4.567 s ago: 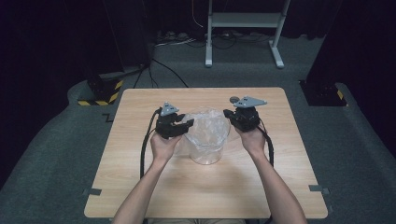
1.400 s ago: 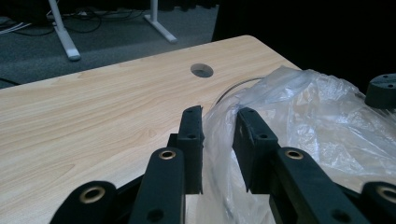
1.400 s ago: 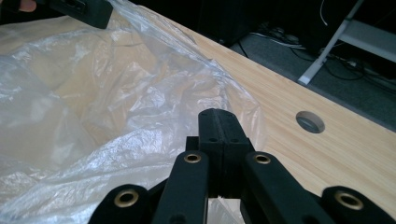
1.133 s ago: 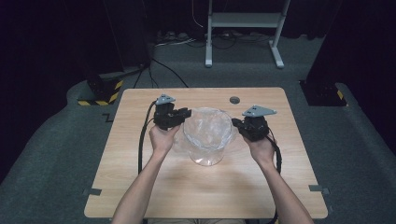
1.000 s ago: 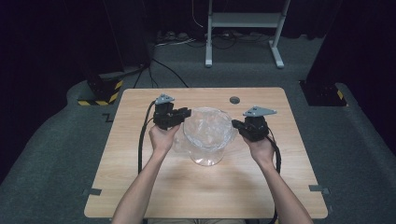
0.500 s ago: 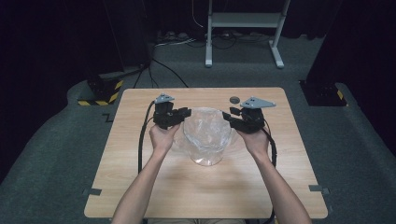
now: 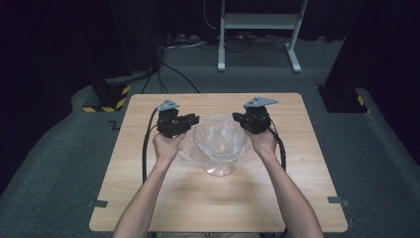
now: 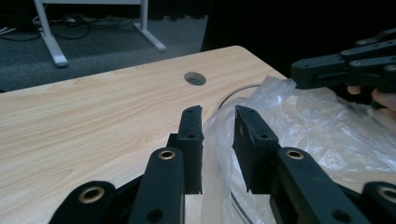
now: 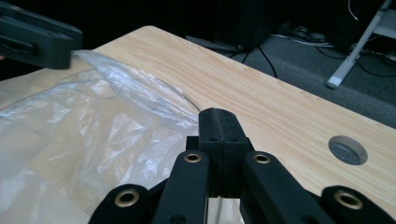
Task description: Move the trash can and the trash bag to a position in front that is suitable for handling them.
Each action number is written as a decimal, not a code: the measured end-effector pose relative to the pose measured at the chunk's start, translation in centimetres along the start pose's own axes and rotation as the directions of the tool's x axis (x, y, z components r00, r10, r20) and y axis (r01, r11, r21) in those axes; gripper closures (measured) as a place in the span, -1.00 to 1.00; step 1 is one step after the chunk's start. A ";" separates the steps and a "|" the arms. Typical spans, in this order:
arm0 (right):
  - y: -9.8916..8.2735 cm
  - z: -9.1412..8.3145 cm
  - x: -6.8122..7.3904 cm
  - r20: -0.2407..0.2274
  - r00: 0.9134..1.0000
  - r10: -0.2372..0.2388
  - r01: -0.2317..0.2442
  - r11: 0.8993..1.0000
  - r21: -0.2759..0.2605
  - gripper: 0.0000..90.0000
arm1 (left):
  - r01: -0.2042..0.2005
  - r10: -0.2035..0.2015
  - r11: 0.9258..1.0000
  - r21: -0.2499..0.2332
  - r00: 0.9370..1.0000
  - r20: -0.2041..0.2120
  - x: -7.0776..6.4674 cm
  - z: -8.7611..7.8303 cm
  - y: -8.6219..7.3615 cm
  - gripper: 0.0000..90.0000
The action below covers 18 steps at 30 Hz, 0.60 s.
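Your right claw [image 9: 218, 122] had just snapped closed, jaws pressed together on the near edge of the clear plastic bag [image 9: 93, 130]. Your left claw [image 8: 217, 135] pinched the bag's opposite edge, film bunched between jaws standing slightly apart. The bag draped over a glass bowl [image 7: 220, 166] between both claws. Beyond them, the wooden table [image 7: 148, 198] had a round hole [image 9: 347, 150].

The table [image 7: 163, 198] is of light wood with fine grain, the bag [image 7: 218, 141] is clear, both grippers are black, and at ten o'clock the block [image 7: 106, 99] has yellow-black stripes.
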State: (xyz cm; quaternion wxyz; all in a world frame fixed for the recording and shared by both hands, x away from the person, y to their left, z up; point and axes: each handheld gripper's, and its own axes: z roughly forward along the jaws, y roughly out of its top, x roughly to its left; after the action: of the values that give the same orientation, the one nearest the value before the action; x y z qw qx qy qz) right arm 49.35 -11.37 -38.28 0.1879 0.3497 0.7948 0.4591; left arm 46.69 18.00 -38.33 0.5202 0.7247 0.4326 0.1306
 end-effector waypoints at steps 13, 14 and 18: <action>-0.2 0.7 -0.7 0.010 0.999 0.031 -0.030 0.999 -0.020 1.00 | 0.047 -0.048 0.998 0.032 0.999 0.002 1.1 1.7 -0.1 1.00; -0.2 0.7 -0.8 0.009 0.999 0.037 -0.036 0.999 -0.020 1.00 | 0.053 -0.053 0.998 0.035 0.999 -0.001 1.2 1.8 -0.2 1.00; -0.4 1.0 -1.2 0.010 0.998 0.055 -0.055 0.998 -0.016 1.00 | 0.069 -0.069 0.996 0.048 0.998 -0.006 1.5 2.3 -0.4 1.00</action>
State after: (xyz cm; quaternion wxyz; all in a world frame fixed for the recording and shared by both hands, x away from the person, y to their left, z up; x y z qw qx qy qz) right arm 50.60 -11.80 -39.15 0.1821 0.3724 0.7801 0.4687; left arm 48.89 17.71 -40.05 0.5058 0.7214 0.4615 0.1038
